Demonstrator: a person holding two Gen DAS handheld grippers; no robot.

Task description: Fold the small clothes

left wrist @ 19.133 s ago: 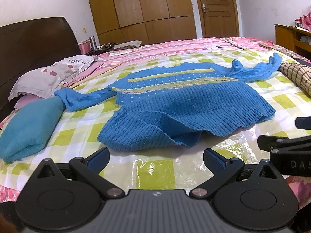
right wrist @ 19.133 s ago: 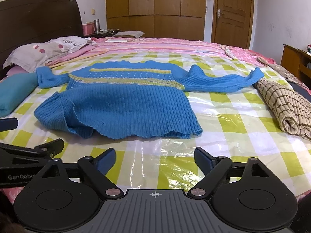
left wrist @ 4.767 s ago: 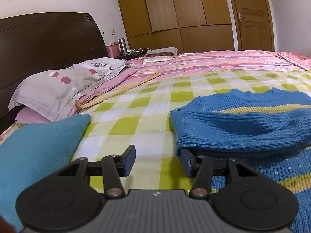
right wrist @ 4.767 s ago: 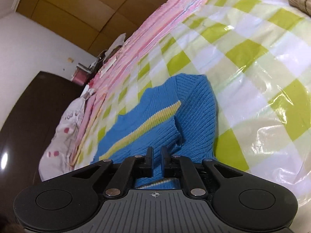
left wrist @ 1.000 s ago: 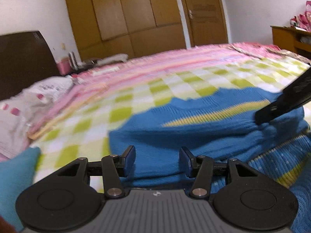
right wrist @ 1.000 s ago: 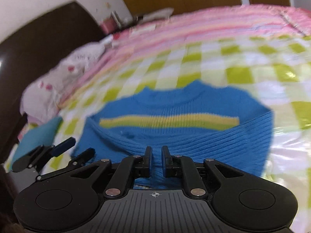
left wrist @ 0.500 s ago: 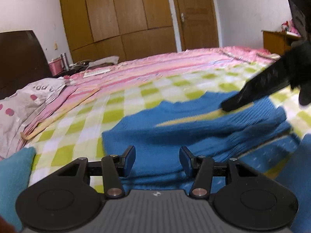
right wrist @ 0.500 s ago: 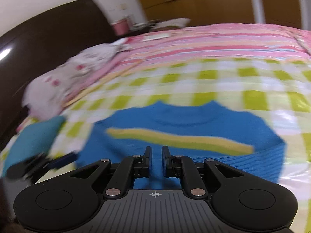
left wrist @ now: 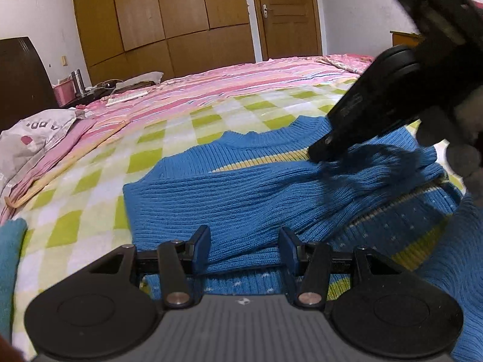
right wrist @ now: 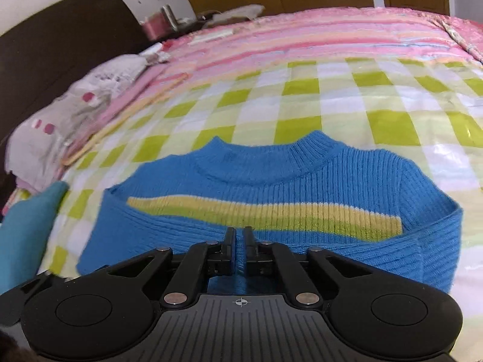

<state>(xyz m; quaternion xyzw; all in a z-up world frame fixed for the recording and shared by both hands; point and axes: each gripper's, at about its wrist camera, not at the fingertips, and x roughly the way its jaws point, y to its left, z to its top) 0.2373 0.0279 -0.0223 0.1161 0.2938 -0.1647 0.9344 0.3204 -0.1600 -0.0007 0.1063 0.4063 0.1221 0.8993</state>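
A blue knit sweater point(left wrist: 241, 193) with a yellow stripe lies on the green-checked bed cover, its sleeves folded across the chest. My left gripper point(left wrist: 244, 241) is low at the sweater's left side. Its jaws stand apart, a fold of sleeve lies between them, and the pads do not press it. In the left wrist view my right gripper point(left wrist: 317, 152) reaches in from the upper right, its tip on the sleeve near the collar, where the knit bunches and blurs. In the right wrist view the right gripper point(right wrist: 240, 238) is closing to a narrow gap, with blue knit from the sweater point(right wrist: 271, 175) pinched between its pads.
A folded teal cloth point(left wrist: 9, 256) lies at the left edge, and behind it a grey spotted pillow point(left wrist: 33, 132) leans by the dark headboard. A pink striped quilt point(left wrist: 241, 75) covers the far half of the bed. Wooden wardrobes and a door stand beyond.
The right gripper has swung in lower and closer over the sleeve, and its gap has narrowed. The left gripper has tipped down, so the sleeve fold now sits between its fingers.
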